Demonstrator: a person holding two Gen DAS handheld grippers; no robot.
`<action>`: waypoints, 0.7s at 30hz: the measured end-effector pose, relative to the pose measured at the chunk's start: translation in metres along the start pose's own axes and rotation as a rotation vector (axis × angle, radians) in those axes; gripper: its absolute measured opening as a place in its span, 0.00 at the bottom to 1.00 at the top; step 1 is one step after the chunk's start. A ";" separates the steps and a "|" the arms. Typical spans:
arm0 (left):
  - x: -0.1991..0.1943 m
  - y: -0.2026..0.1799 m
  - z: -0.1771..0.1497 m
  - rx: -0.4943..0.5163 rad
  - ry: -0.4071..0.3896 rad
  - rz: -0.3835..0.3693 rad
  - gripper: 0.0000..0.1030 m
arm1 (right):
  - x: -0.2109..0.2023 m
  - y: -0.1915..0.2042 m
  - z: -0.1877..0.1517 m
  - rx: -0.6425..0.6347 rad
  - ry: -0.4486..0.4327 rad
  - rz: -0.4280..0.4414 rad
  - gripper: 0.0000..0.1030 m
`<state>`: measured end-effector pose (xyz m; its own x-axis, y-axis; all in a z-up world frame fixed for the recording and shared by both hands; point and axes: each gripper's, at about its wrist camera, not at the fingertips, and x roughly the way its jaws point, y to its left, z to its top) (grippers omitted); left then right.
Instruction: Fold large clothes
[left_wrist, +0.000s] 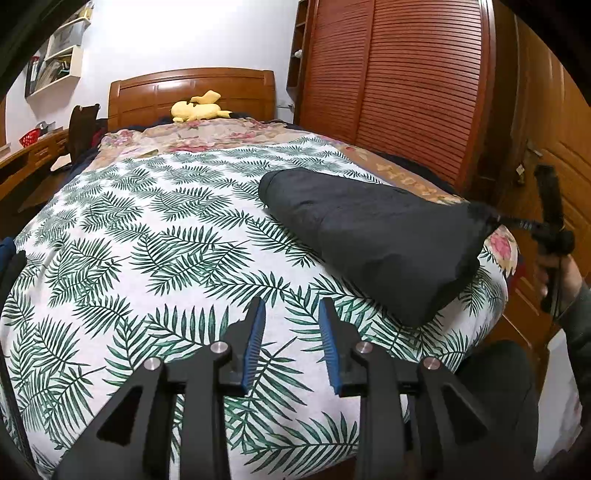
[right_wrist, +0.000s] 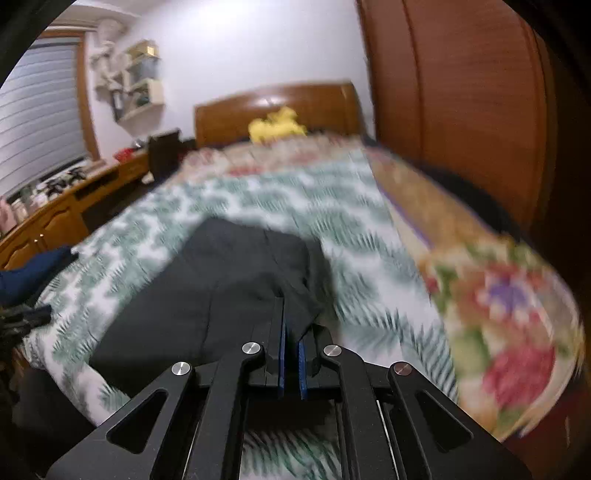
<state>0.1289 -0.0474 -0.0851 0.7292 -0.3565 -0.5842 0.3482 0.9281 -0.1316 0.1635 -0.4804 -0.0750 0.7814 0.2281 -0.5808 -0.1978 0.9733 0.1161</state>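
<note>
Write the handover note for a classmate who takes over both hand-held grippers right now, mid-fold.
Left hand-held gripper: open, nothing in it, above the leaf-print bedspread.
Right hand-held gripper: shut on an edge of the dark garment.
Garment: already bunched into a thick bundle on the bedspread's right side.
Left to do: set the held edge down, flatten and square the fold.

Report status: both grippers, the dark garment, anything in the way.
Left gripper open, empty, over the leaf-print bedspread. Right gripper shut on the dark garment's corner, lifting that end. Nothing in the way.
</note>
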 end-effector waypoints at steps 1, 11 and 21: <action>0.000 -0.001 0.001 0.002 -0.001 0.002 0.27 | 0.003 -0.004 -0.005 0.005 0.019 0.002 0.02; -0.005 -0.009 0.005 0.011 -0.021 -0.002 0.28 | -0.012 0.023 0.003 -0.093 0.040 -0.065 0.31; -0.011 -0.014 0.008 0.020 -0.036 -0.004 0.28 | -0.016 0.076 0.022 -0.190 -0.003 0.011 0.58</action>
<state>0.1208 -0.0570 -0.0707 0.7483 -0.3638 -0.5547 0.3626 0.9245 -0.1173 0.1493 -0.4095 -0.0393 0.7801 0.2391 -0.5782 -0.3145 0.9487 -0.0320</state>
